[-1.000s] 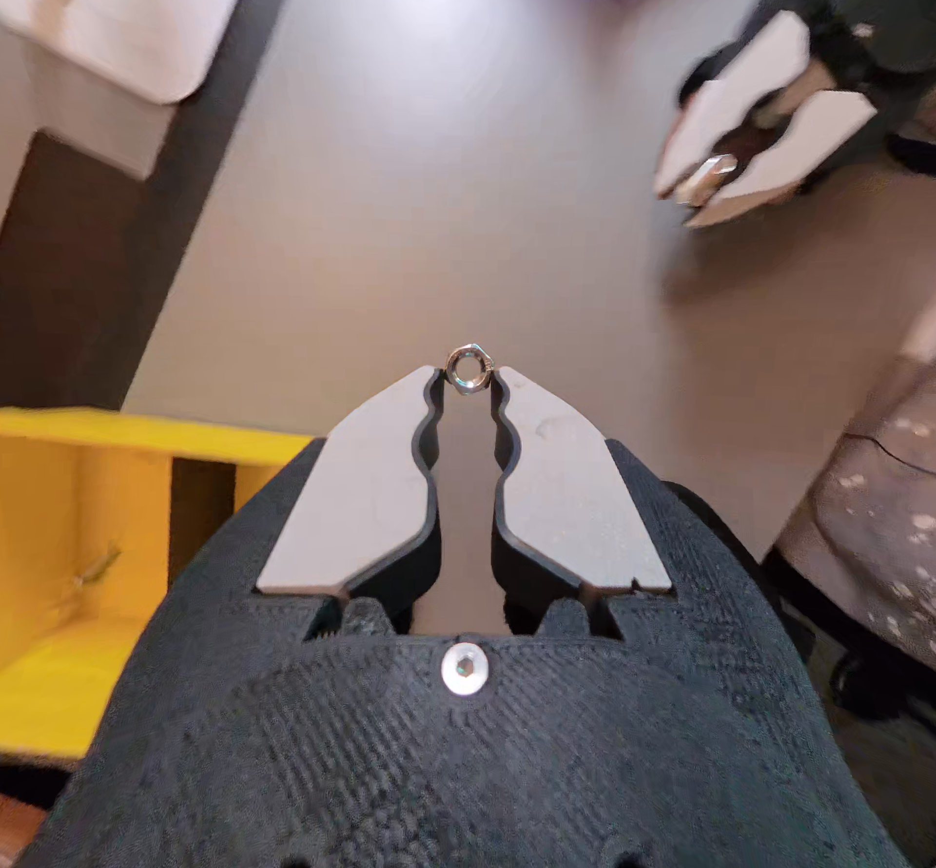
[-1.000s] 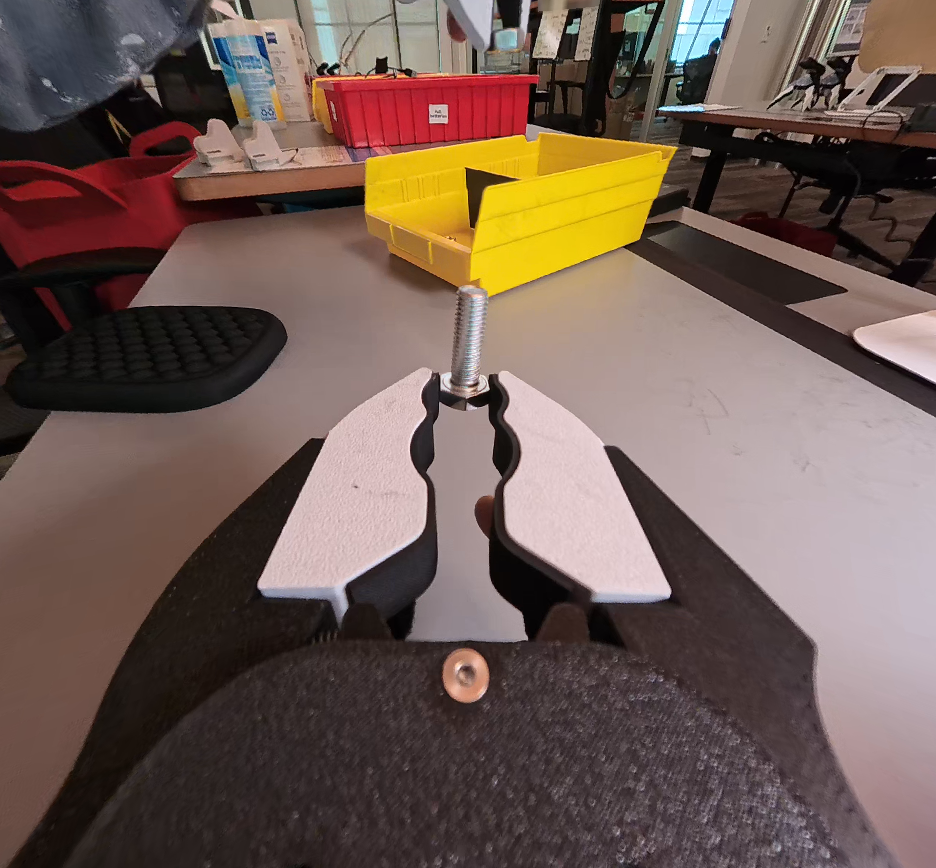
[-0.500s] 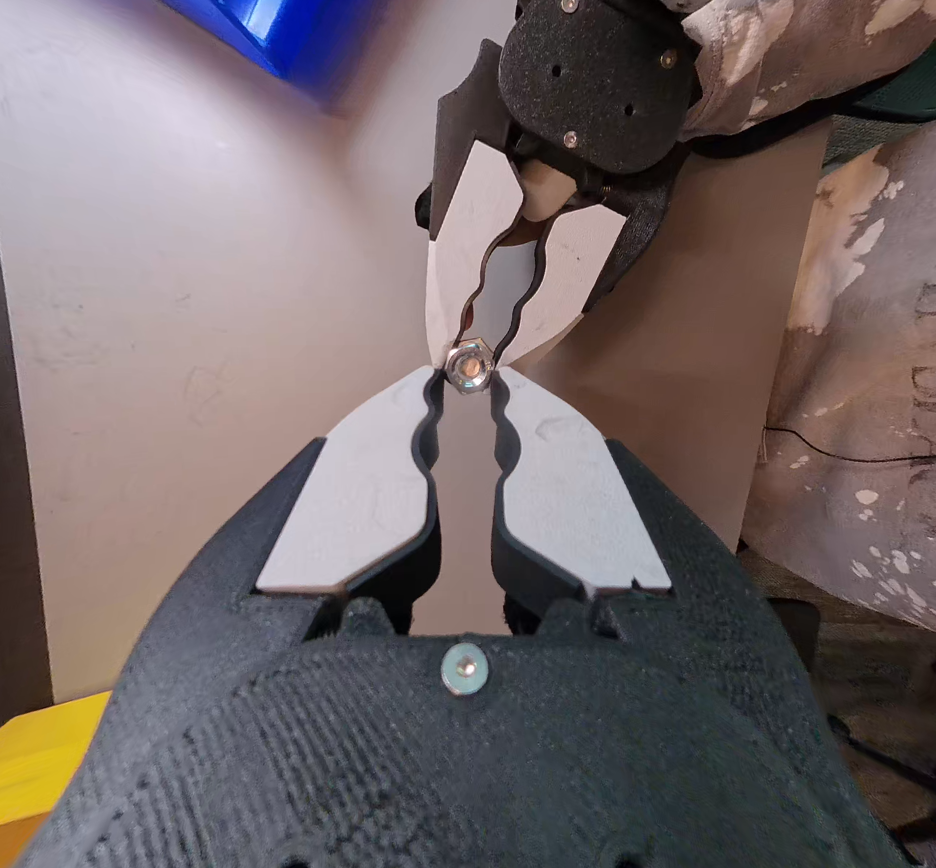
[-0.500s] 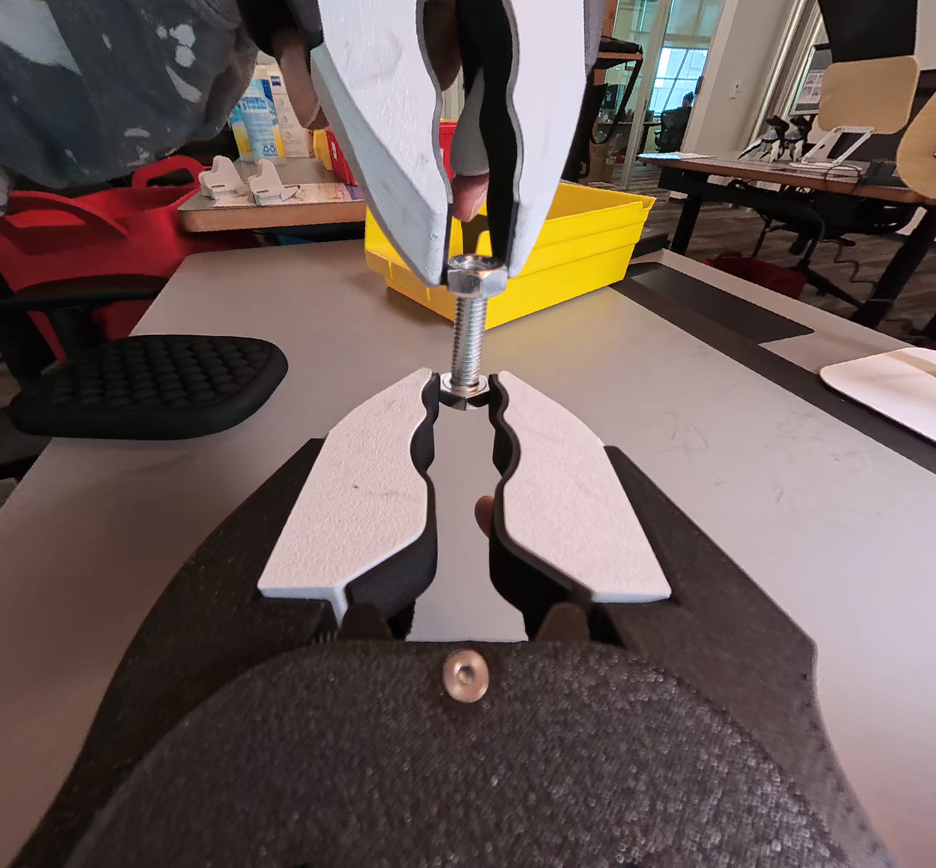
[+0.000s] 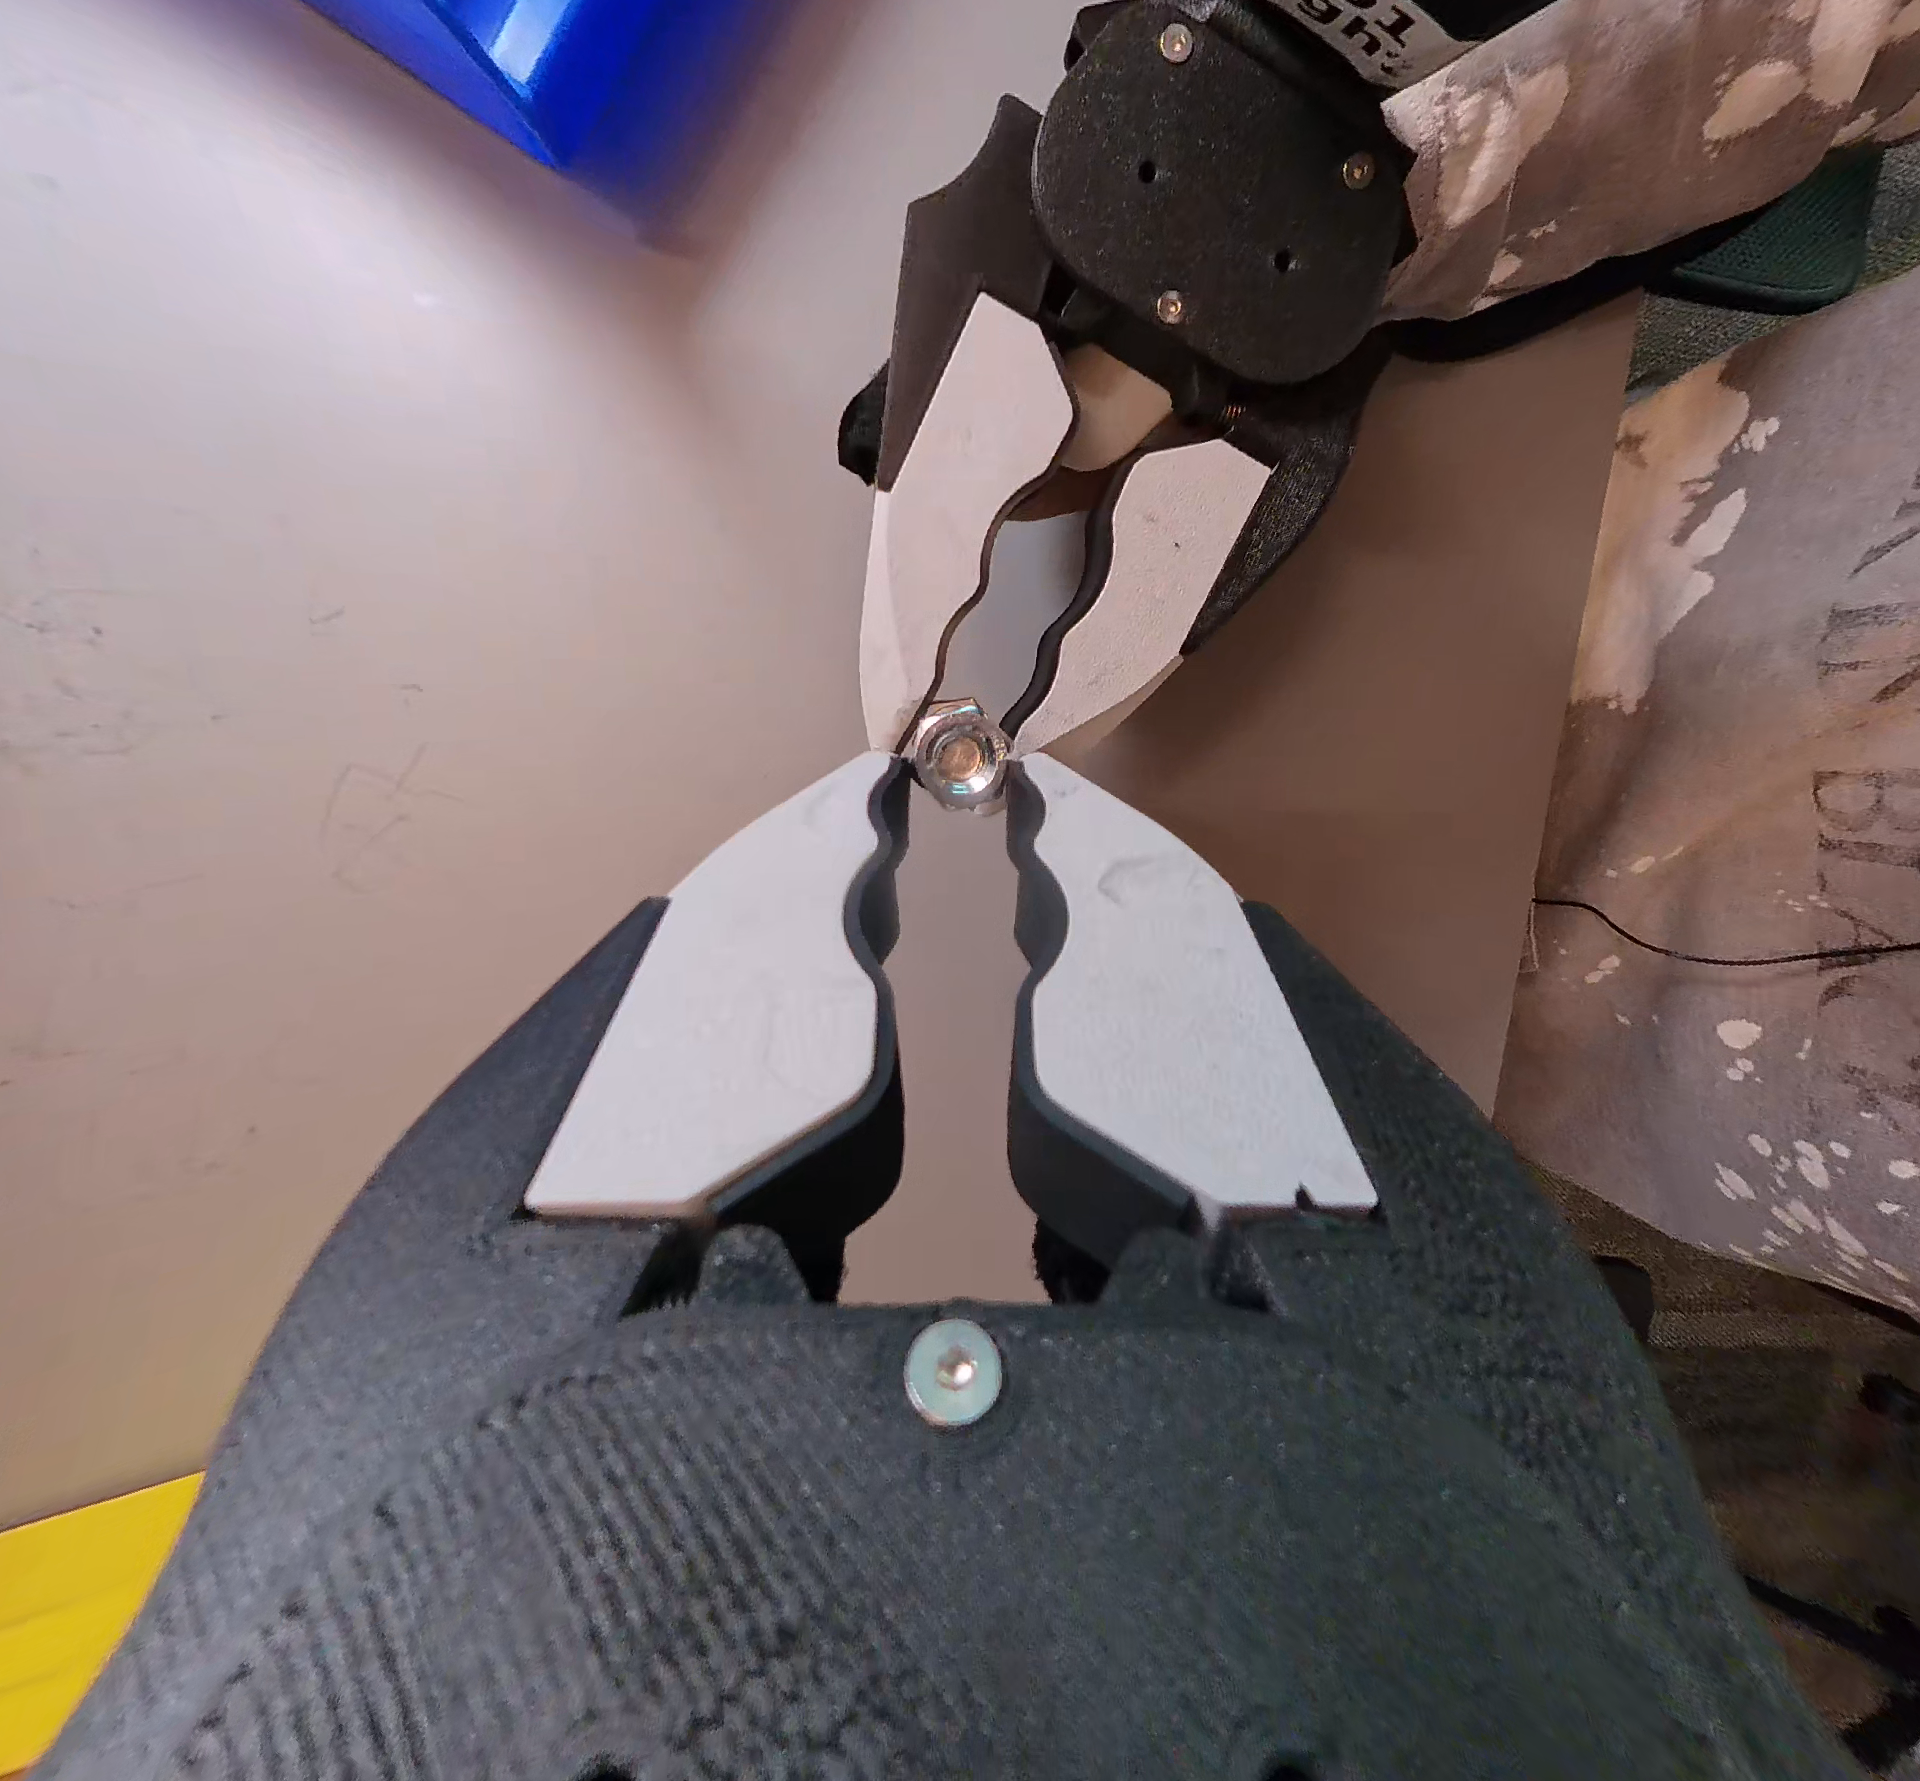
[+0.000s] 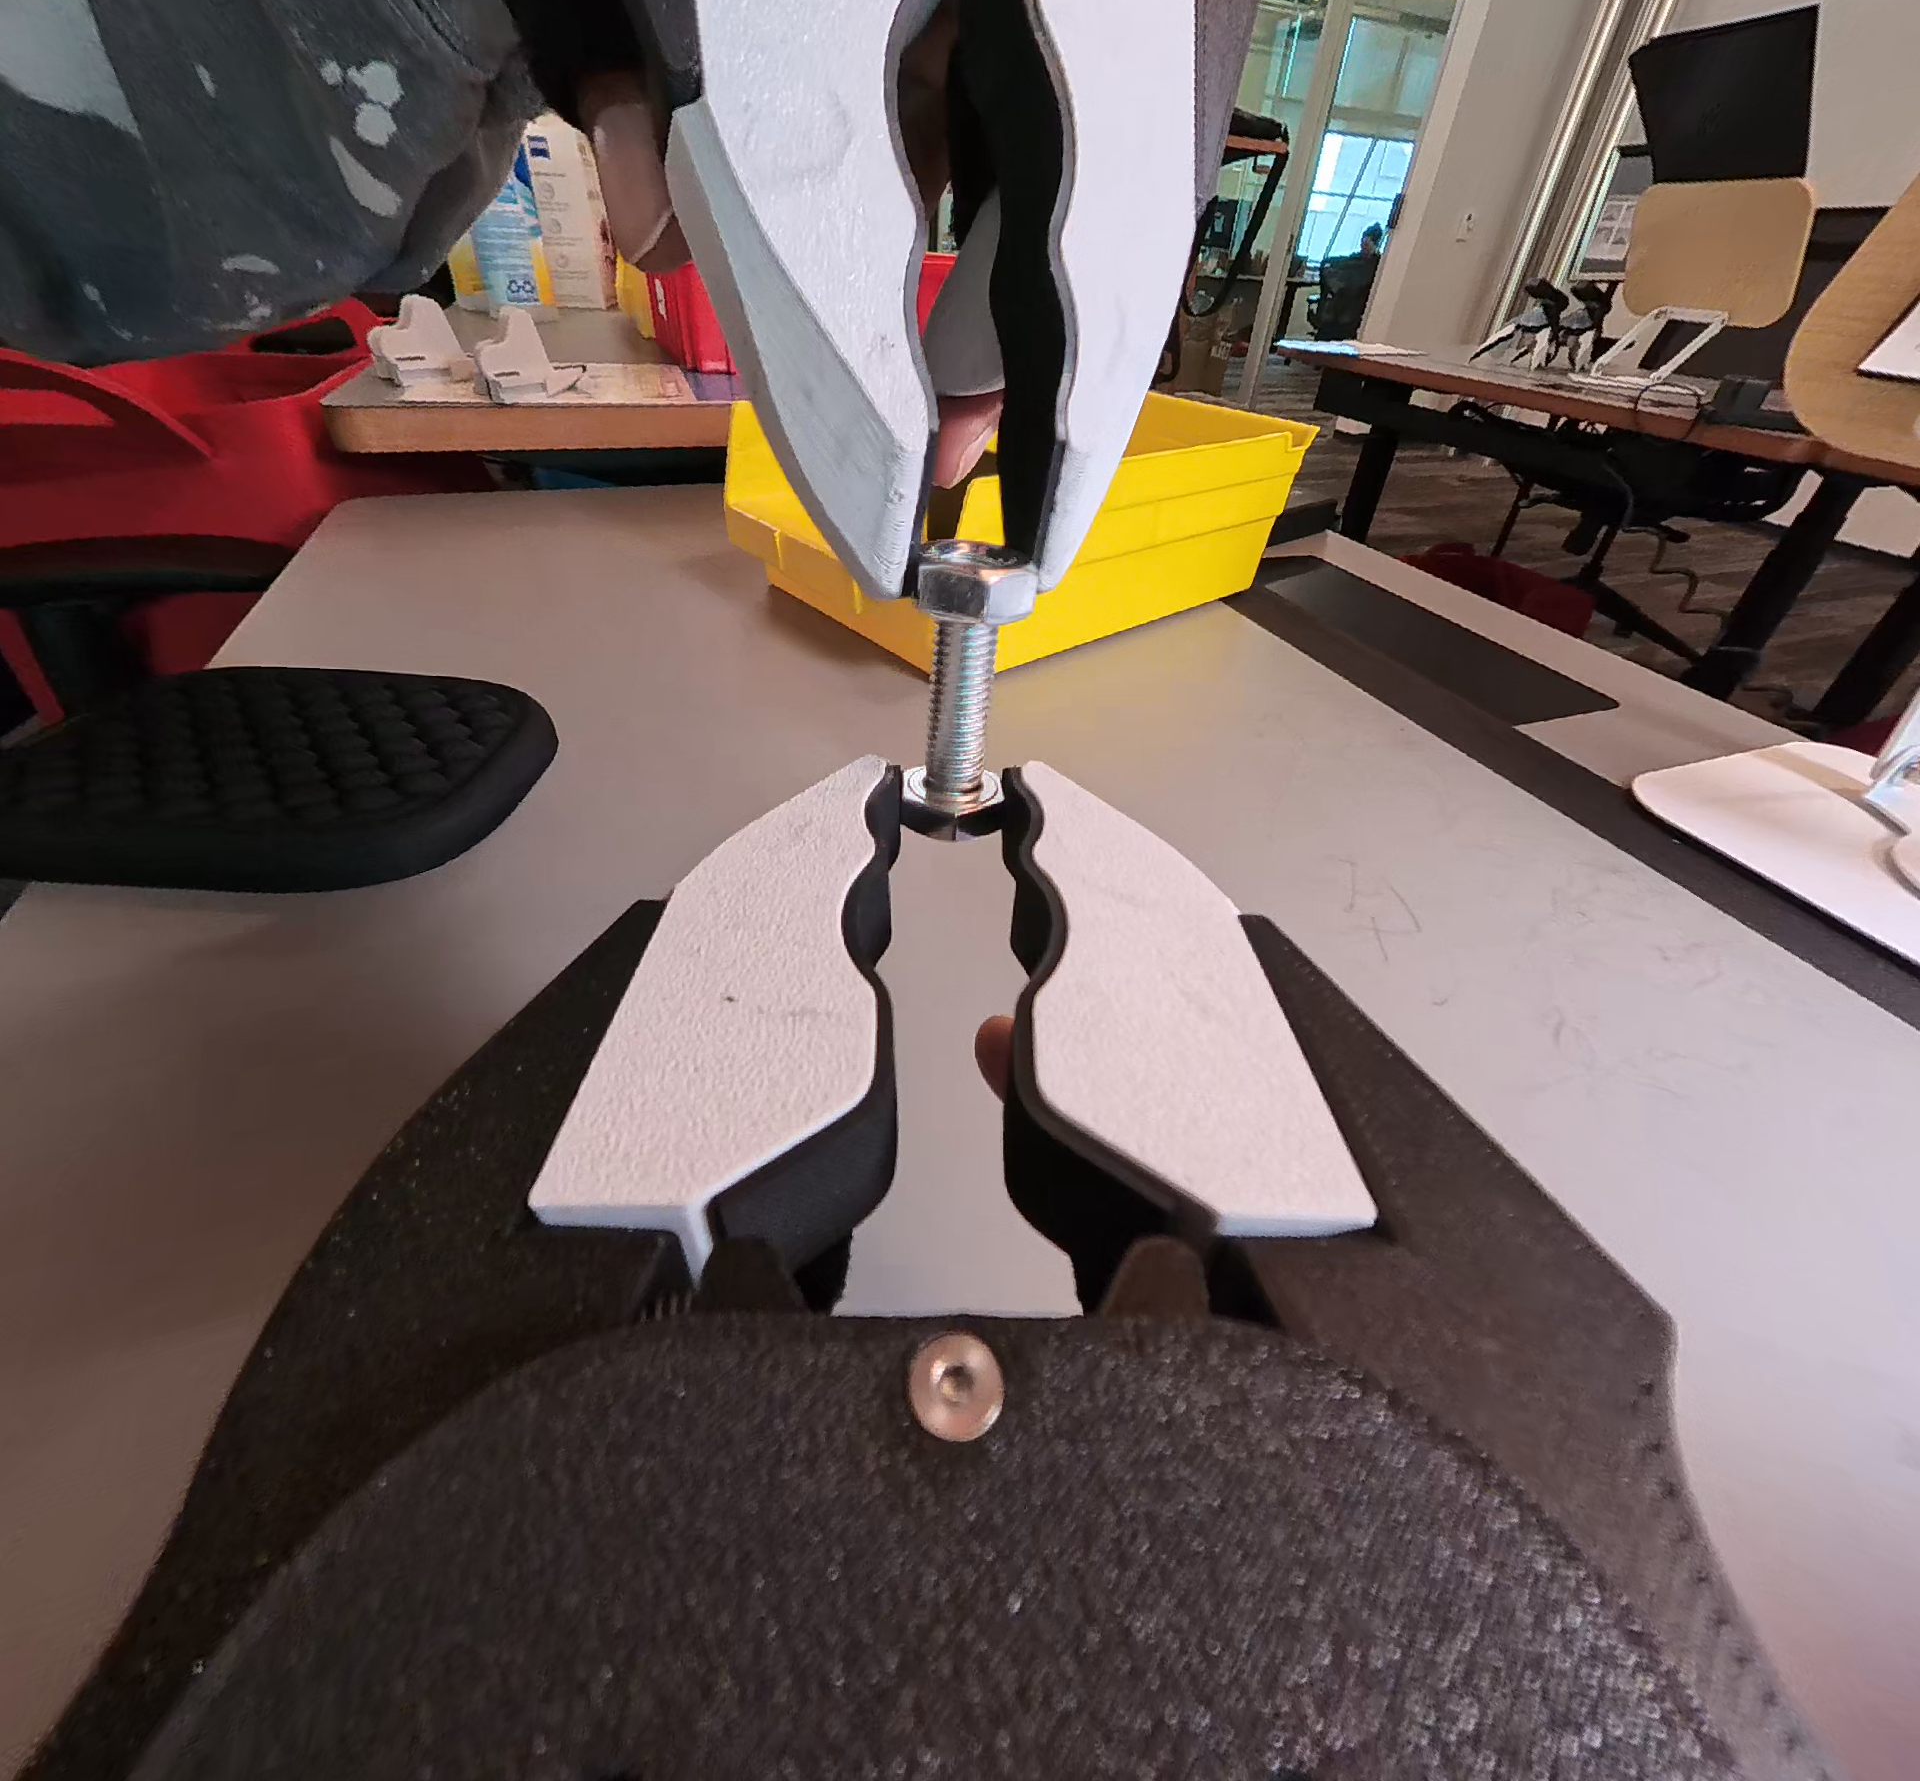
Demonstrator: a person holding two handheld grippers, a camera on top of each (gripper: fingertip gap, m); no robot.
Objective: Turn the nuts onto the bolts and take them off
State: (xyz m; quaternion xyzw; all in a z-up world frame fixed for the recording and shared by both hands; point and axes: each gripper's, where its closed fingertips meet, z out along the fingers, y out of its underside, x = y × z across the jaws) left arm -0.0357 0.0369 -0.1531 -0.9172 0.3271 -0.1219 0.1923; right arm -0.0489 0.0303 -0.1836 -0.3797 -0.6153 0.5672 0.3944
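My right gripper (image 6: 951, 801) is shut on the head of a silver bolt (image 6: 956, 713) and holds it upright above the grey table (image 6: 1351, 952), threaded end up. My left gripper (image 6: 977, 578) comes down from above, shut on a silver hex nut (image 6: 977, 583) that sits on the top end of the bolt. In the left wrist view I look down the bolt's axis. The nut (image 5: 958, 767) sits between my left gripper's (image 5: 956, 781) tips, with the bolt end showing in its hole. The right gripper (image 5: 958, 739) shows just beyond it.
A yellow bin (image 6: 1143, 505) stands on the table behind the bolt. A blue bin (image 5: 499, 17) is at the far side. A black mesh pad (image 6: 260, 765) is on the left, a white stand base (image 6: 1766, 838) on the right. The person's patterned clothing (image 5: 1714, 796) is close by. Only a small space, under 4 cm, lies between the two pairs of fingers.
My left gripper has swung over from the side and set the nut on the top end of the bolt. My right gripper has kept the bolt upright in the same place.
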